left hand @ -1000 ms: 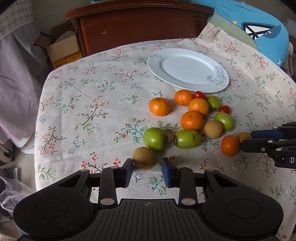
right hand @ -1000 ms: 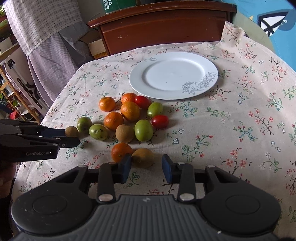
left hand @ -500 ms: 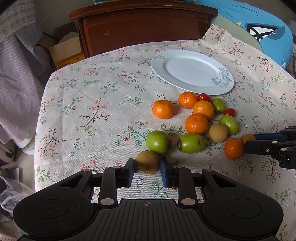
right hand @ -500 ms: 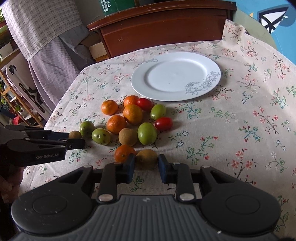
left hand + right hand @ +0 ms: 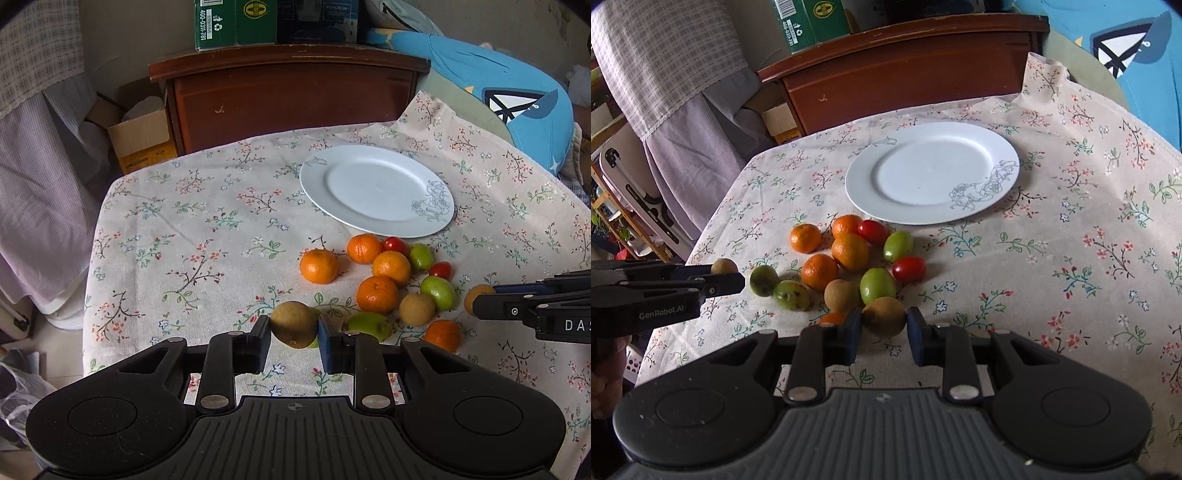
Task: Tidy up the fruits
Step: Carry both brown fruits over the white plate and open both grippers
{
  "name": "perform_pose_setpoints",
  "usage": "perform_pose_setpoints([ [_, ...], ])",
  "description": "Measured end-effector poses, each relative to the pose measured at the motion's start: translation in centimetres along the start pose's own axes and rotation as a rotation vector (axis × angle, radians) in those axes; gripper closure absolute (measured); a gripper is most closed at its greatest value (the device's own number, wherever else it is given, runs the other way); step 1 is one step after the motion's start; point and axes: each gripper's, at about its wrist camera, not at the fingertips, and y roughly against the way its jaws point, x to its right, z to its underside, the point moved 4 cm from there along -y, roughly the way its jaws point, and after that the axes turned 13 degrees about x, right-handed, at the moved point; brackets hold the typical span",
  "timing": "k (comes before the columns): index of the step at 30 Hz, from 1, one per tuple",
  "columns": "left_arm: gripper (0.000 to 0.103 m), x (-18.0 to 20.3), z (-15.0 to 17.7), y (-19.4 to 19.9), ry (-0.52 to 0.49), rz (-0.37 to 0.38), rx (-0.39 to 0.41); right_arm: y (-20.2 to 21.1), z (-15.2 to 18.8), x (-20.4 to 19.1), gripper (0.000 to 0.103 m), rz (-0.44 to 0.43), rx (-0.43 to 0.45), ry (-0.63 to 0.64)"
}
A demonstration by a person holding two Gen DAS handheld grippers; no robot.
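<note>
My left gripper is shut on a brown kiwi and holds it above the cloth; it shows from the side in the right wrist view. My right gripper is shut on another brown kiwi, also lifted; it shows in the left wrist view. A white plate lies empty at the back. Several oranges, green fruits, cherry tomatoes and a third kiwi lie in a cluster before it.
A floral tablecloth covers the table, its left edge dropping off by hanging fabric. A wooden headboard and cardboard box stand behind. A blue cushion lies at the back right.
Both grippers closed on a kiwi each and lifted them off the cloth; the views rose and tilted up, showing more of the headboard and boxes.
</note>
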Motion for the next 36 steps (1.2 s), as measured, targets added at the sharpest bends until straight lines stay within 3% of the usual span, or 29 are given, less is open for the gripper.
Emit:
perform_pose_setpoints([
  [6, 0.078, 1.4, -2.4, -0.9, 0.017, 0.063, 0.024, -0.7, -2.6, -0.2, 0.076, -0.01, 0.031, 0.043],
  [15, 0.078, 2.1, -6.7, -4.3, -0.005, 0.048, 0.07, -3.1, -8.0, 0.7, 0.076, 0.02, 0.098, 0.051],
  [22, 0.078, 2.8, -7.2, -7.3, 0.005, 0.039, 0.016, -5.1, -8.6, 2.4, 0.076, 0.073, 0.071, 0.016],
  [36, 0.078, 4.0, -8.0, -12.0, -0.004, 0.075, -0.012, -8.9, -8.8, 4.4, 0.076, 0.113, 0.027, -0.008],
])
